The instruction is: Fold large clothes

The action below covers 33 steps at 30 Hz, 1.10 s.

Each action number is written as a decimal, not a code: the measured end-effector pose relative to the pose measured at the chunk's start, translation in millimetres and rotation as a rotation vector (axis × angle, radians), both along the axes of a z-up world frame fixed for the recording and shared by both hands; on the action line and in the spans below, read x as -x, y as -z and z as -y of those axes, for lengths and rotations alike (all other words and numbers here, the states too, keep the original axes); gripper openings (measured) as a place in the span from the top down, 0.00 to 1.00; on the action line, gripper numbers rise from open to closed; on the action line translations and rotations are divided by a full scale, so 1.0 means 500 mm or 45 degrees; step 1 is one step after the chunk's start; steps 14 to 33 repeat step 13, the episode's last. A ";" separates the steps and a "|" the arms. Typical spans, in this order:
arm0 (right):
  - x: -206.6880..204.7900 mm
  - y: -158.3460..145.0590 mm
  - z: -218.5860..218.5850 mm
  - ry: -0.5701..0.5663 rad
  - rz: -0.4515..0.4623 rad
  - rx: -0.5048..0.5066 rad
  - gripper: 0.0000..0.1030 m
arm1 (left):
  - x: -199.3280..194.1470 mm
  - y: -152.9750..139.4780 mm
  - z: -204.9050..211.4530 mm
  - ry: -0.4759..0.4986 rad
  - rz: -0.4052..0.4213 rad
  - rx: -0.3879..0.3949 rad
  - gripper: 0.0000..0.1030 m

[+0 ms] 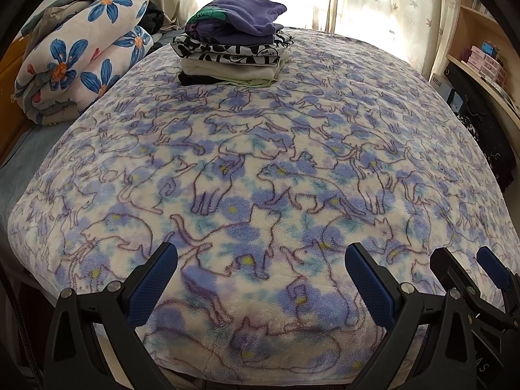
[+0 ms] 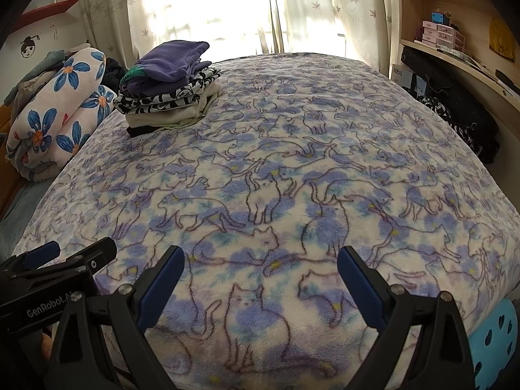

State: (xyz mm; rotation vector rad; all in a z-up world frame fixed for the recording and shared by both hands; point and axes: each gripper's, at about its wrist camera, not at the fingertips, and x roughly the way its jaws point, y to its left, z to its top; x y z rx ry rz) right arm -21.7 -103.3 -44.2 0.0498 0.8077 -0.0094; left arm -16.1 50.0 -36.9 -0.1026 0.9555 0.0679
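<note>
Folded clothes (image 1: 232, 44) sit in a neat stack at the far left part of the bed, a purple top (image 1: 243, 14) uppermost, then a black-and-white patterned piece (image 1: 227, 50), a cream one (image 1: 230, 71) and a dark garment at the bottom, all resting on the fleece blanket (image 1: 260, 169) with its blue flowers and outlined cats; from the right wrist view the same stack (image 2: 169, 87) shows at the upper left, well apart from both claws. Just to the left of the stack a rolled quilt (image 1: 81, 55) printed with big blue flowers lies along the bed's edge. Left gripper (image 1: 260, 276) hovers over the near edge of the blanket with its blue-padded fingers spread wide and nothing between them. Right gripper (image 2: 260, 276) hangs beside it in the same way, fingers wide apart and empty, above the near edge. Each one shows at the side of the other's view, close together. Pale leaf-print curtains (image 2: 201, 9) glow with daylight behind the bed, wooden shelves (image 2: 455, 42) carry small pink boxes on the right, and a turquoise stool (image 2: 494, 341) with heart-shaped holes peeks out at the bed's near right corner
</note>
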 end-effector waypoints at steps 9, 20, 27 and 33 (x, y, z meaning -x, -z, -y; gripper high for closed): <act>0.000 0.000 0.001 0.004 -0.003 -0.001 0.07 | 0.000 0.003 0.003 -0.001 -0.006 0.005 0.01; -0.001 0.000 0.002 0.000 -0.003 -0.001 0.07 | 0.000 0.005 0.004 0.000 -0.009 0.005 0.01; -0.001 0.000 0.002 0.000 -0.003 -0.001 0.07 | 0.000 0.005 0.004 0.000 -0.009 0.005 0.01; -0.001 0.000 0.002 0.000 -0.003 -0.001 0.07 | 0.000 0.005 0.004 0.000 -0.009 0.005 0.01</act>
